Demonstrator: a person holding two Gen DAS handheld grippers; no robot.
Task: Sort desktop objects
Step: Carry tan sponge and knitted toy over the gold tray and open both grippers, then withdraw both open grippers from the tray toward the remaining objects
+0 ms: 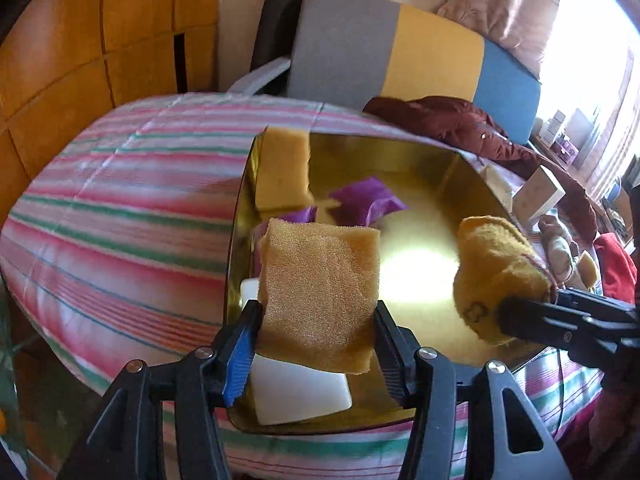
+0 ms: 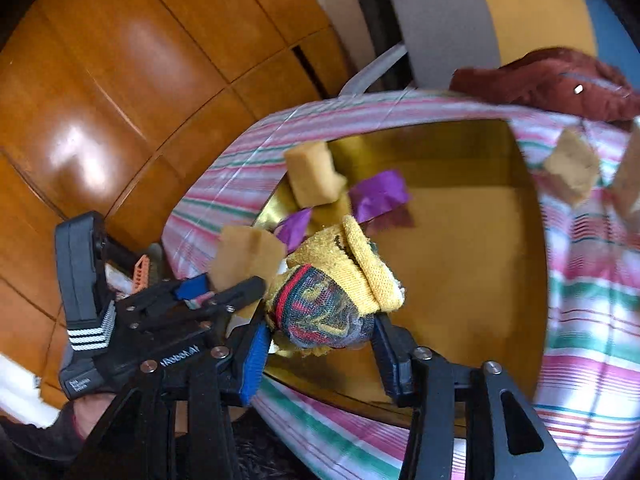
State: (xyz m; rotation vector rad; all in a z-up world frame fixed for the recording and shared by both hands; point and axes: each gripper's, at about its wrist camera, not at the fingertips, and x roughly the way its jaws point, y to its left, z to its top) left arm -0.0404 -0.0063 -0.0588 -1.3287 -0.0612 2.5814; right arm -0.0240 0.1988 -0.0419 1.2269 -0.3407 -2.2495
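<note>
My left gripper [image 1: 317,307] is shut on a yellow sponge [image 1: 320,280], held above the near left part of a gold tray [image 1: 440,184]. In the tray lie another yellow sponge [image 1: 282,168], a purple cloth [image 1: 364,200] and a white block [image 1: 296,396]. From the right comes my right gripper [image 1: 520,316], carrying a rolled yellow sock [image 1: 492,264]. In the right wrist view the right gripper [image 2: 320,320] is shut on that sock roll [image 2: 332,292], whose inner part is multicoloured, over the tray [image 2: 480,240]. The left gripper [image 2: 230,282] with its sponge [image 2: 248,252] is just to the left.
The tray rests on a pink, green and white striped quilt [image 1: 120,200]. A maroon jacket [image 1: 460,120] and a chair back [image 1: 400,52] lie behind it, with wooden cabinets [image 1: 60,40] at left. A loose sponge piece [image 2: 572,166] sits on the quilt right of the tray.
</note>
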